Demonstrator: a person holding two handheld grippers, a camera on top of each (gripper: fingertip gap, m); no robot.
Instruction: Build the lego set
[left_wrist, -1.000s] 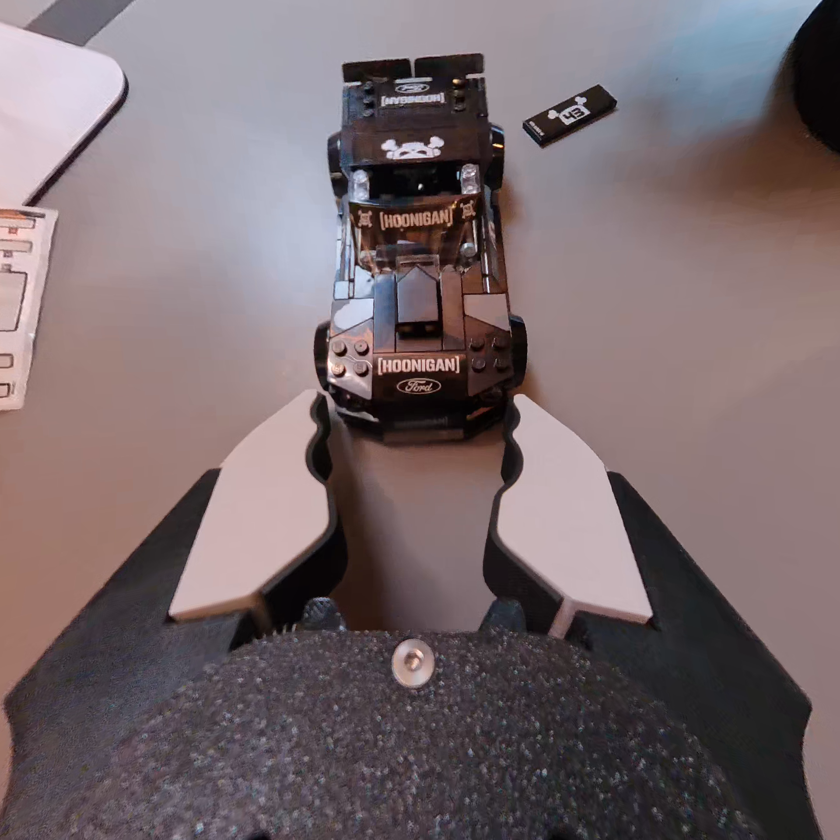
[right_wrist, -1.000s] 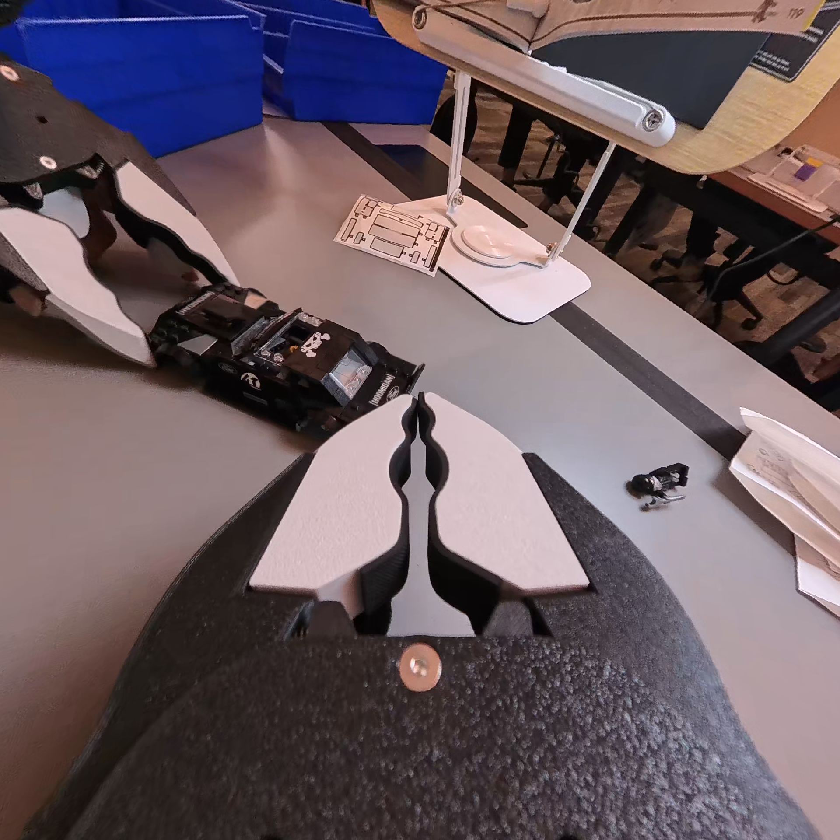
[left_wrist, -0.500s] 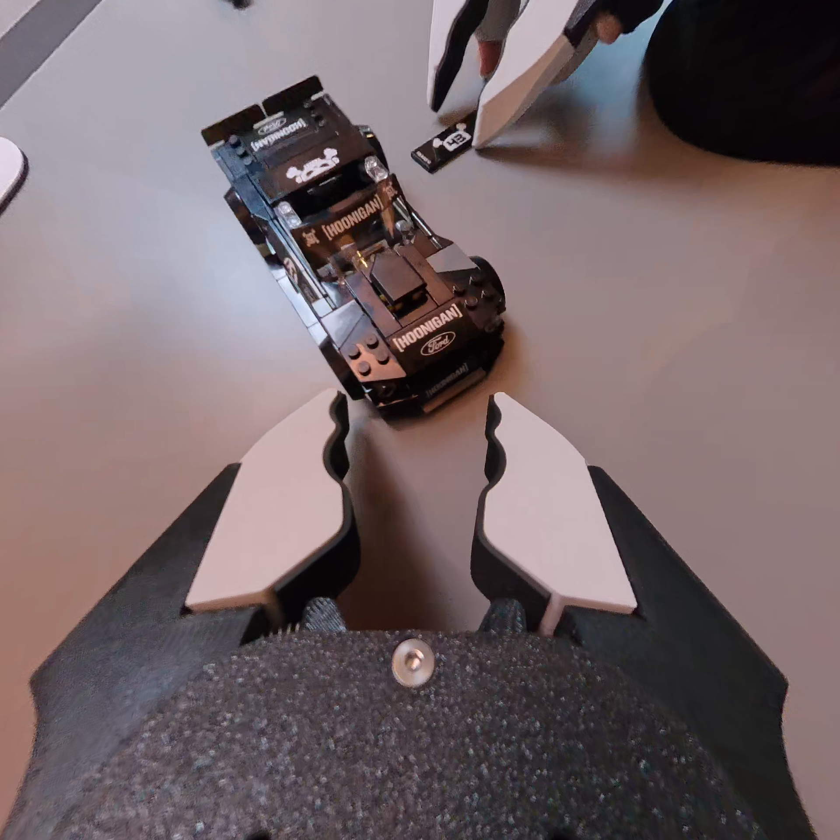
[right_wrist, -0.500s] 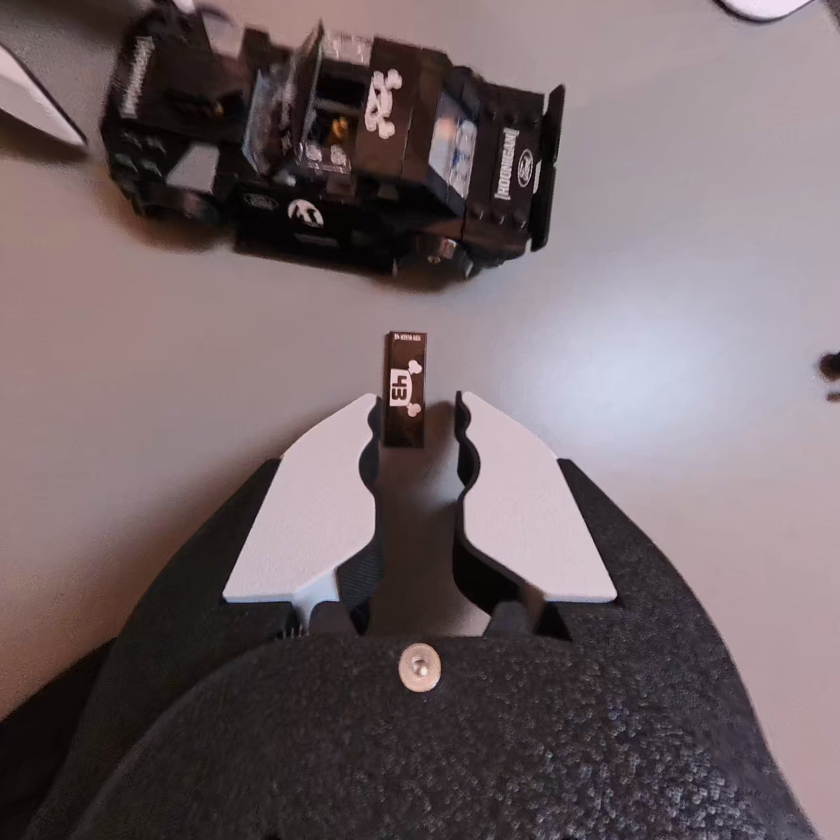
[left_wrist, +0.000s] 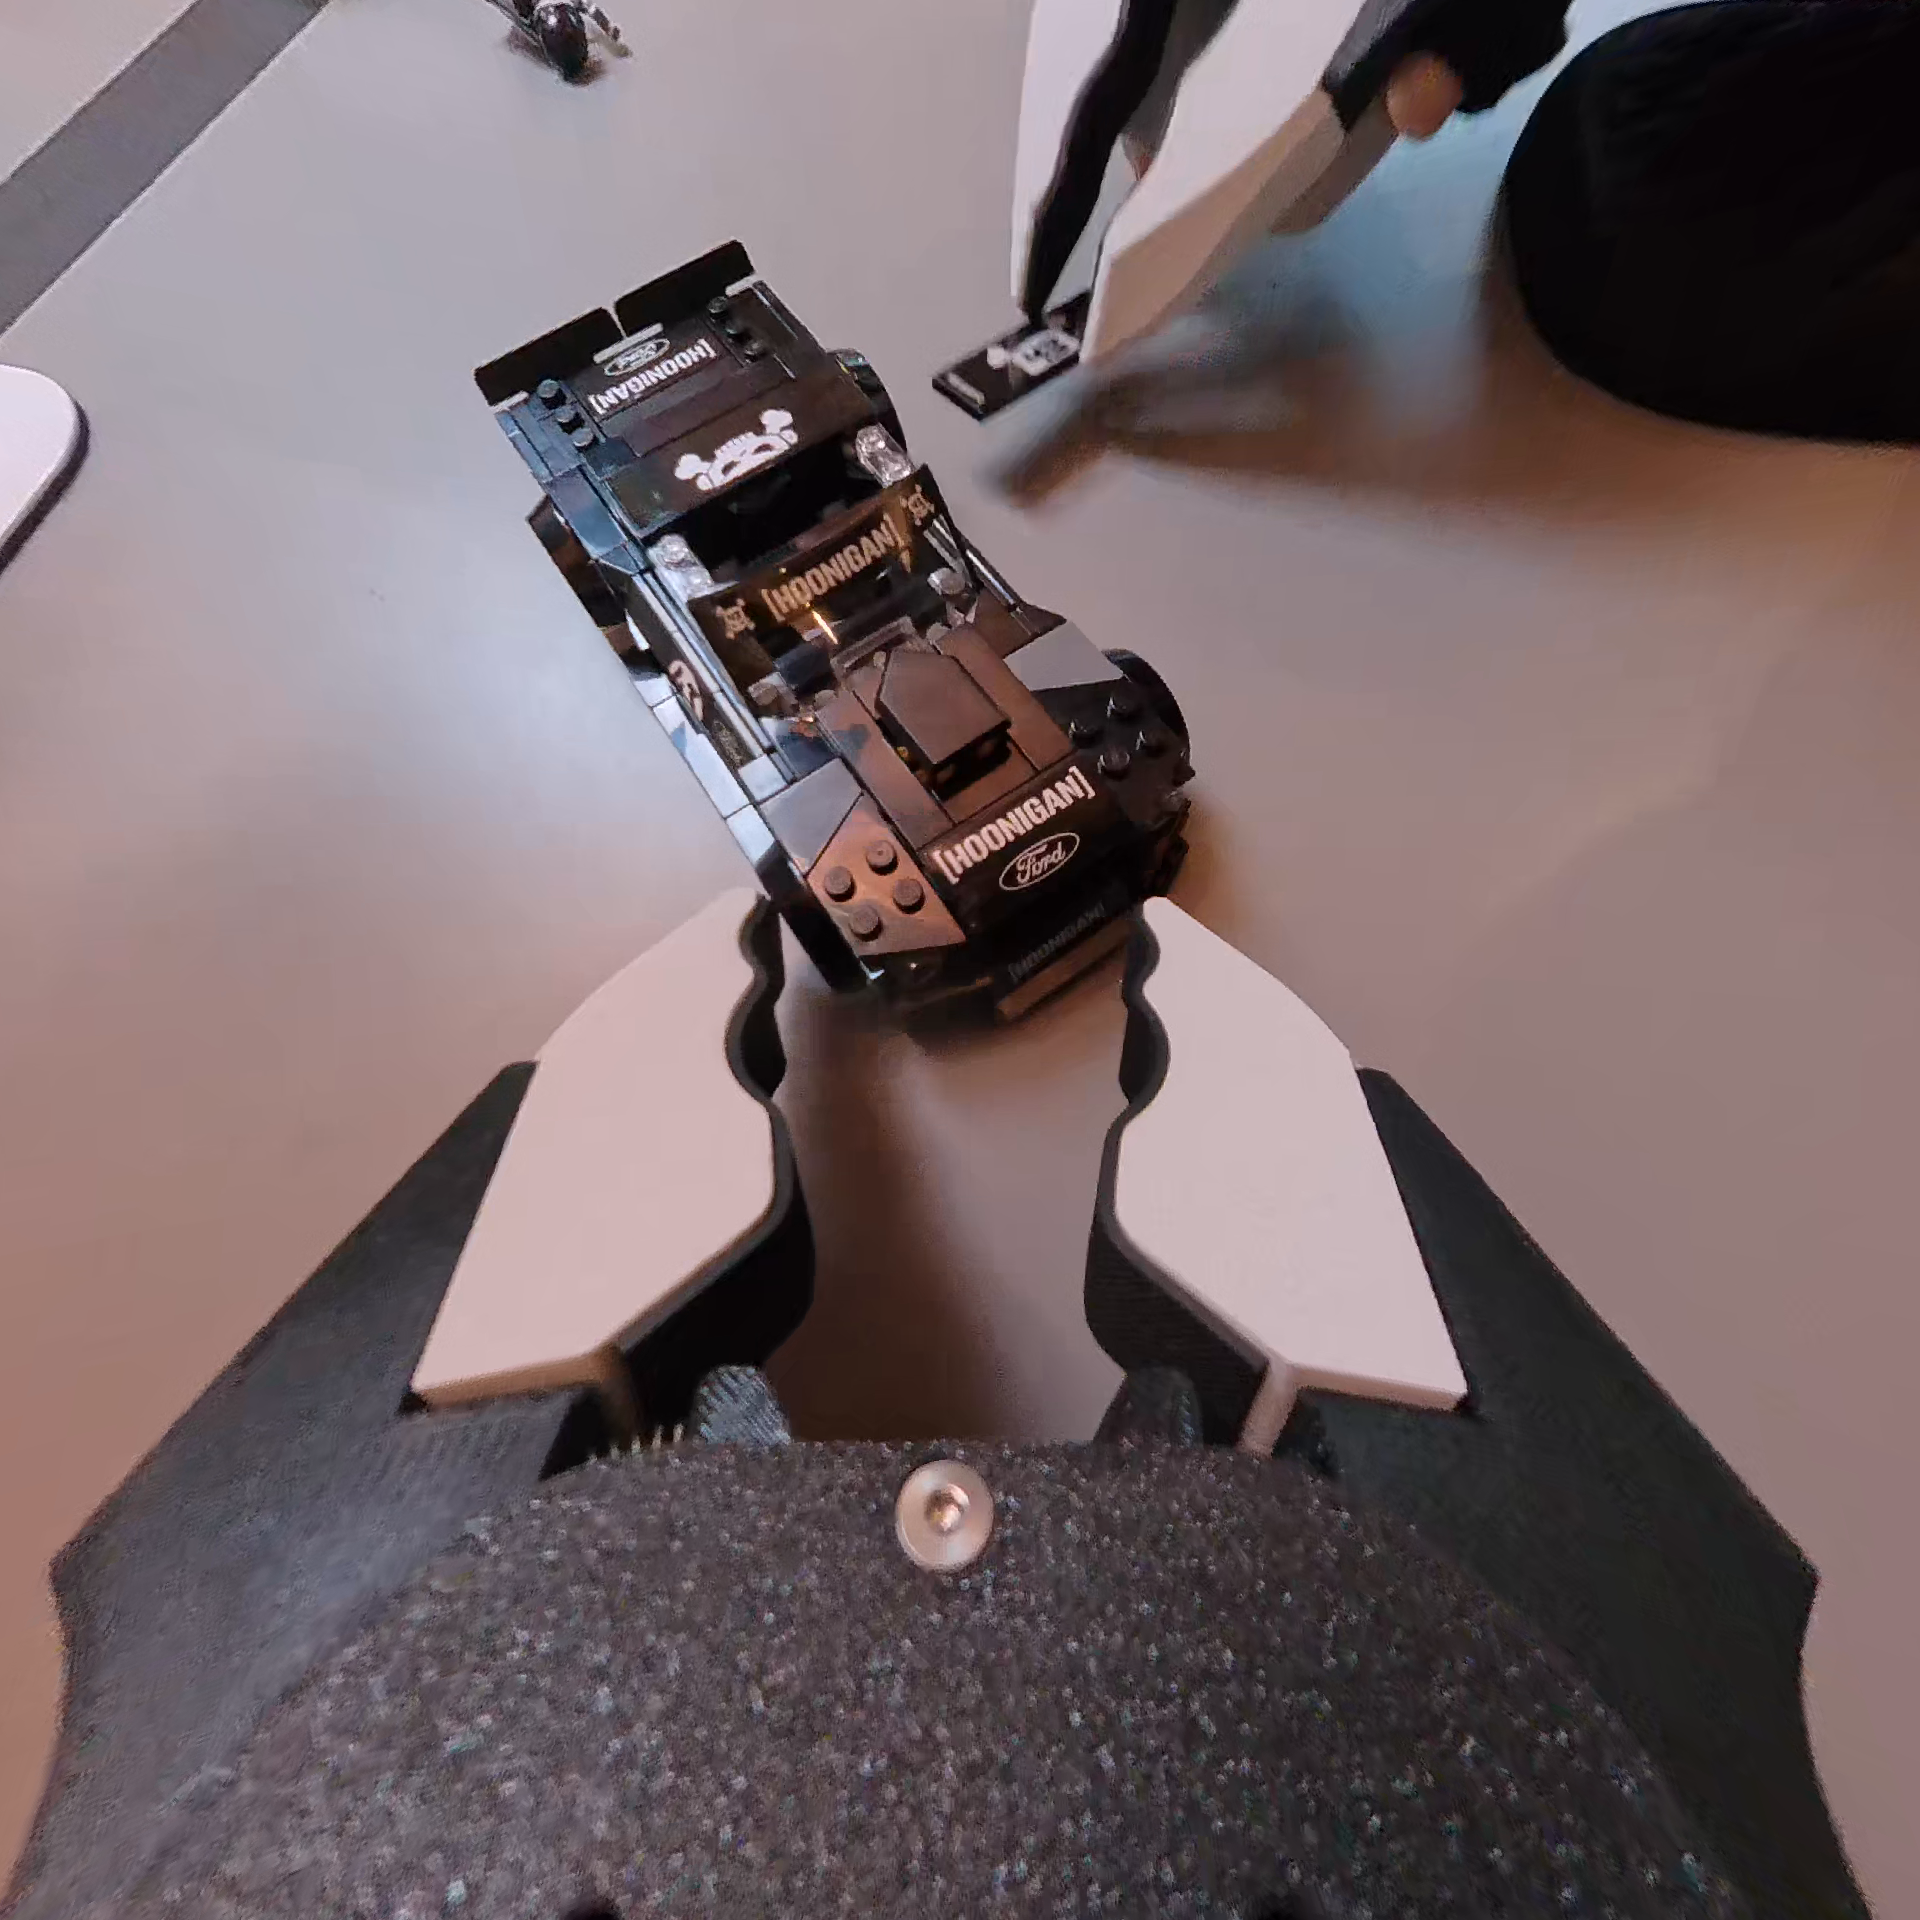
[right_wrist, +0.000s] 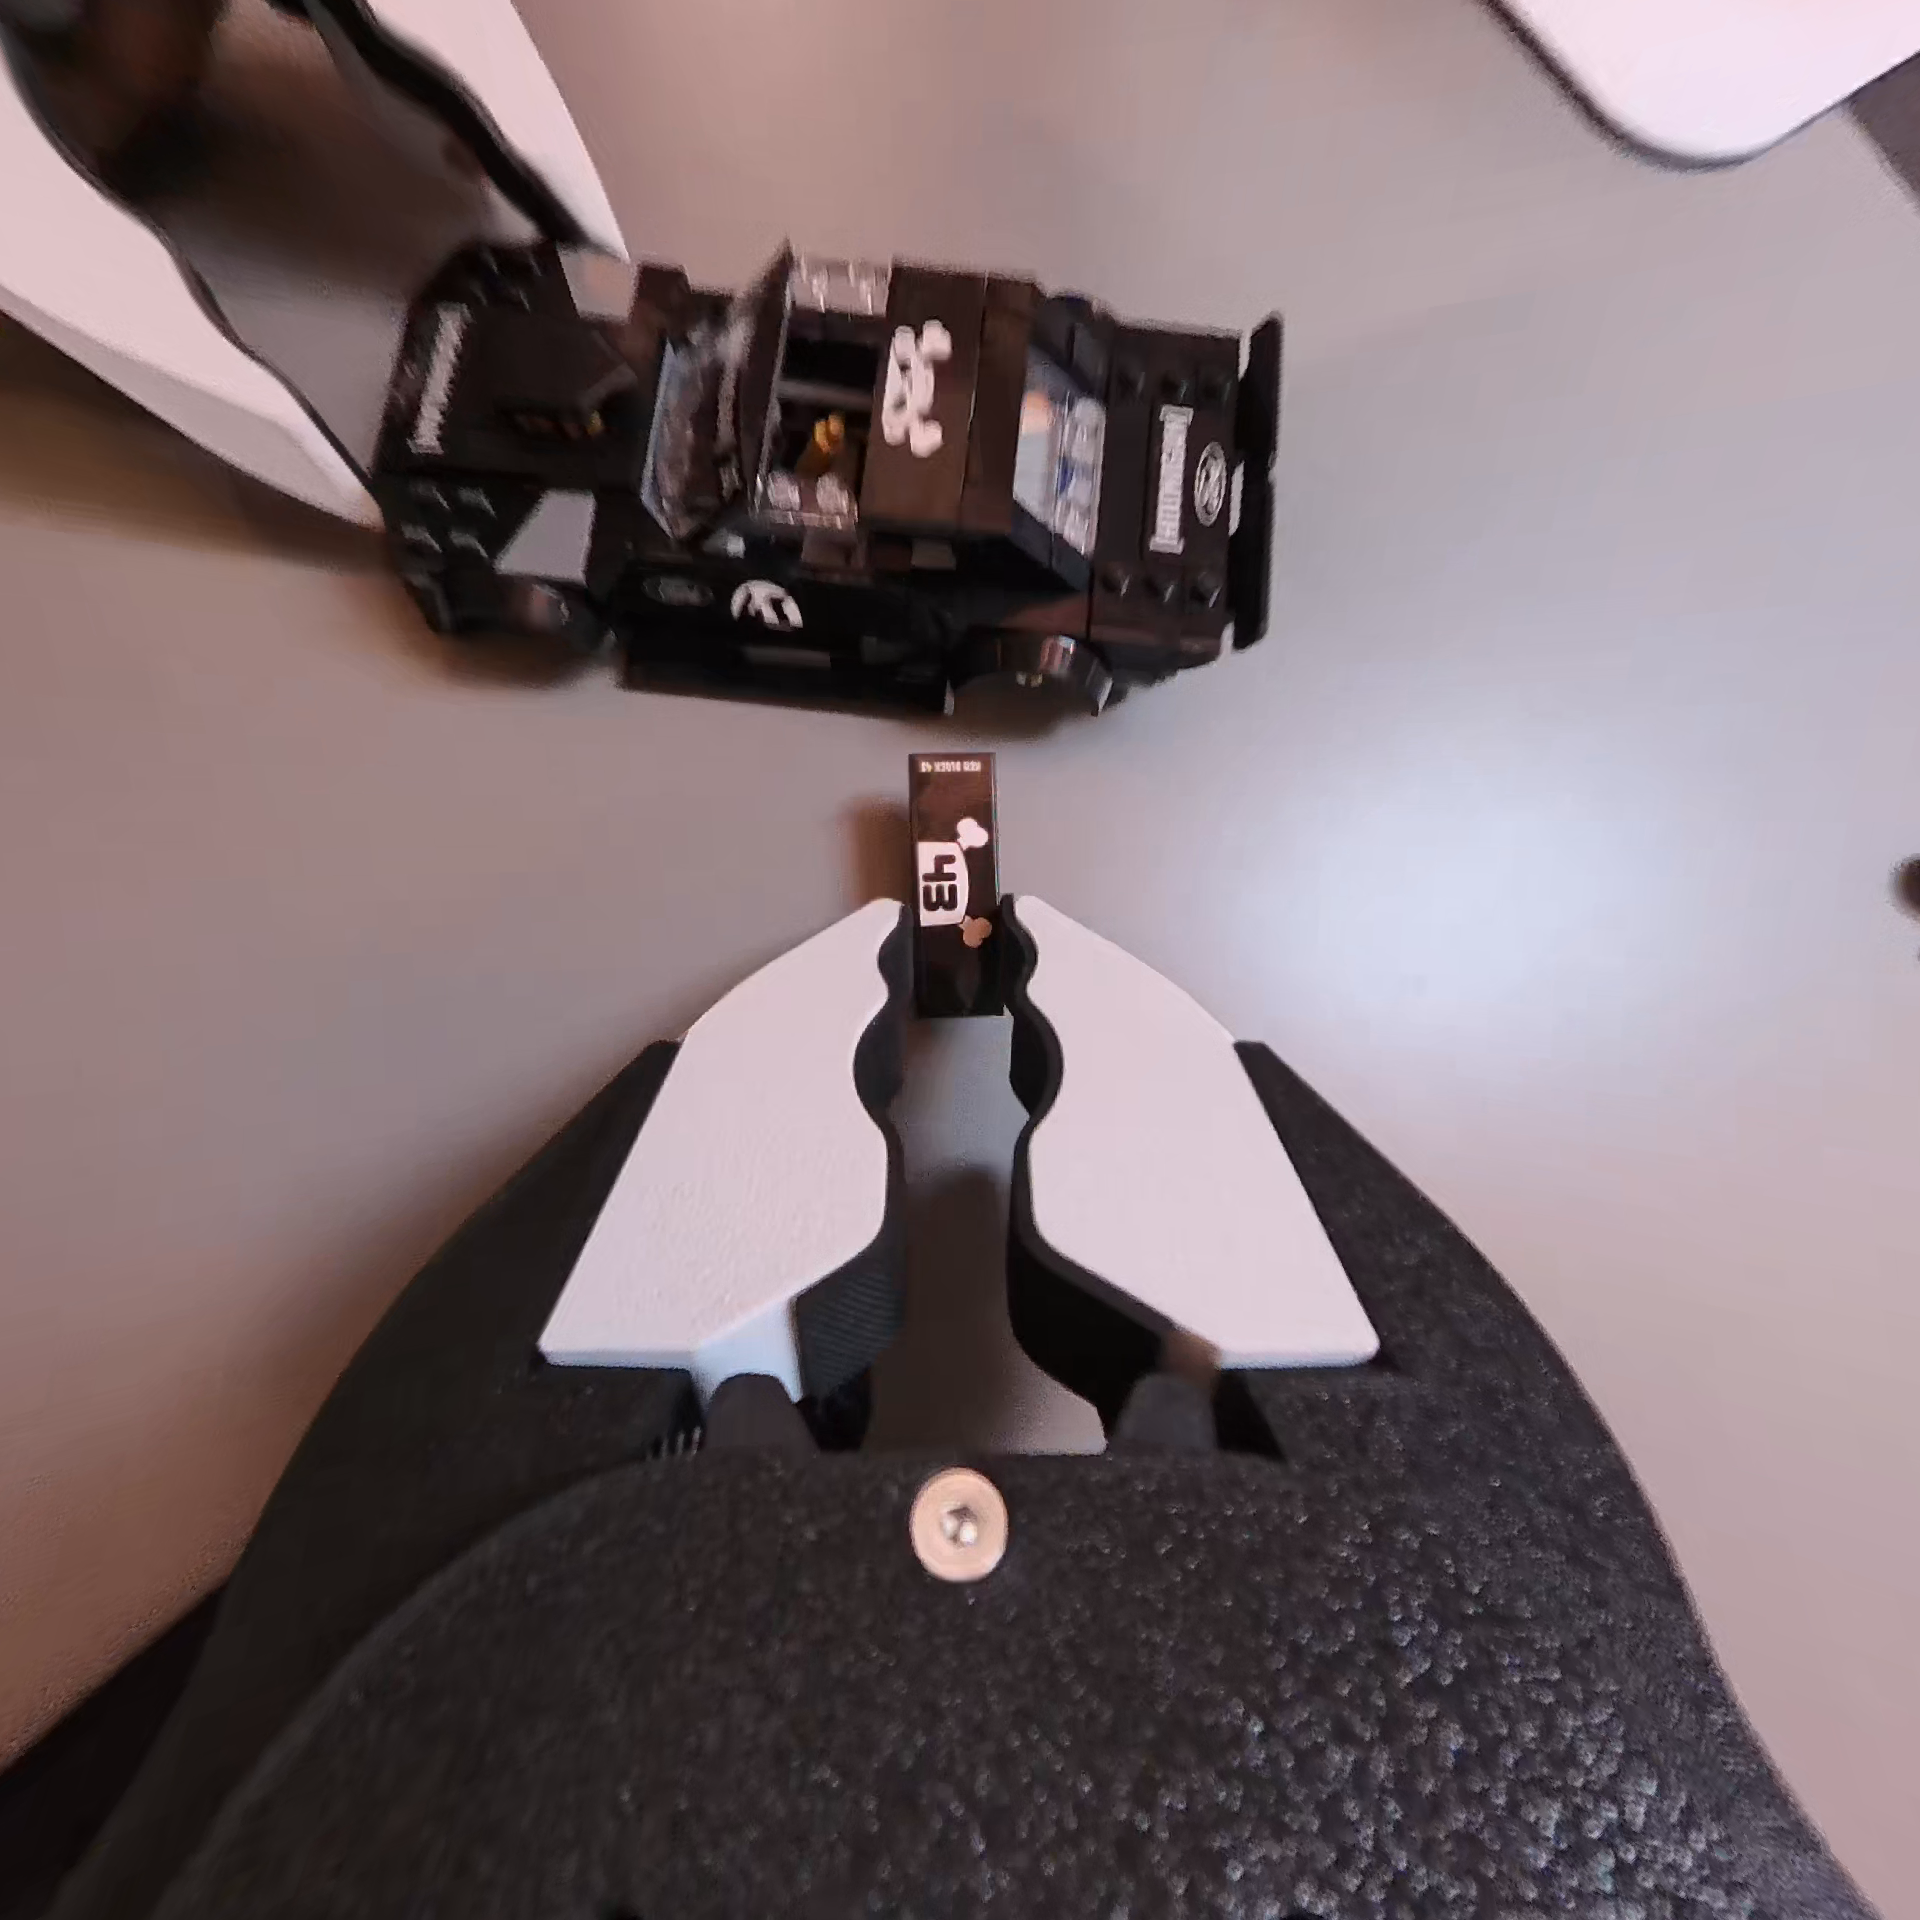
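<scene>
A black lego car (left_wrist: 831, 644) with white stickers stands on the grey table. Its nose lies between the tips of my left gripper (left_wrist: 945, 925), which is open and straddles the front bumper. In the right wrist view the car (right_wrist: 831, 499) lies side-on, with the left gripper's fingers (right_wrist: 260, 312) blurred at its front. My right gripper (right_wrist: 958, 925) is closed on a flat black tile with a white sticker (right_wrist: 954, 831), just beside the car's rear. The left wrist view shows that gripper (left_wrist: 1070, 301) blurred over the tile (left_wrist: 1008, 364).
A small black minifigure (left_wrist: 561, 42) lies at the far edge beside a dark stripe (left_wrist: 125, 156) in the table. A white stand base shows at the left (left_wrist: 31, 447) and in the right wrist view (right_wrist: 1714, 73). A dark sleeve (left_wrist: 1714, 260) is at the far right. The left gripper's tips are roughly 15 cm from the right gripper's.
My right gripper swung down over the table, opened beside the tile, then narrowed around it. My left gripper came up to the car's nose, and the car now sits angled.
</scene>
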